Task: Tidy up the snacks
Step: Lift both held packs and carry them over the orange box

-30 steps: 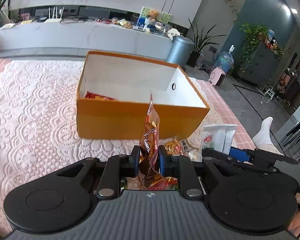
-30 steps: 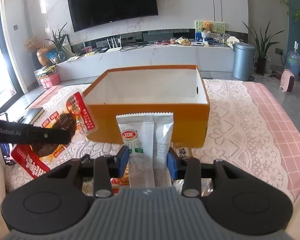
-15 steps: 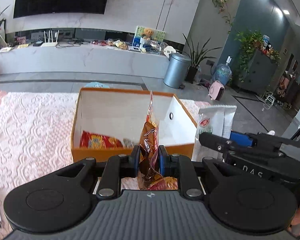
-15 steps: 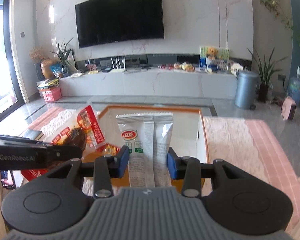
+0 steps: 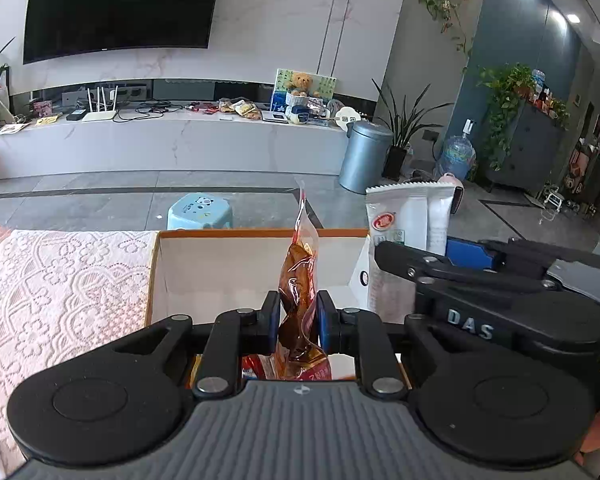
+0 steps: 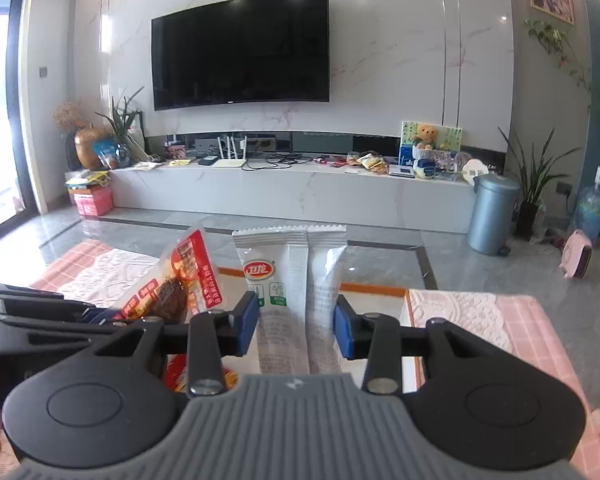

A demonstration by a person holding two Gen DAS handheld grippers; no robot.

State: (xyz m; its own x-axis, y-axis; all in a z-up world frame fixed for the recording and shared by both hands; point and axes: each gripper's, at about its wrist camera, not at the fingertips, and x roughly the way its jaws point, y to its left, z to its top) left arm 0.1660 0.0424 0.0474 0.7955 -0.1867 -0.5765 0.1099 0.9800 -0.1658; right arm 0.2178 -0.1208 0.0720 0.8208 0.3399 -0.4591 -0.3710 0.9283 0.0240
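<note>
Left claw (image 5: 298, 316) clamps your brown snack pouch (image 5: 300, 280), right claw (image 6: 296, 322) the white packet (image 6: 296, 276); both over the box (image 5: 220, 268), neither dropped yet.

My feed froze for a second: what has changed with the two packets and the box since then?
Both grippers carried their packets forward and up, from in front of the orange box to over its open top. The left gripper still grips the red-brown packet, the right gripper the white packet. Nothing released; the box stayed put.
</note>
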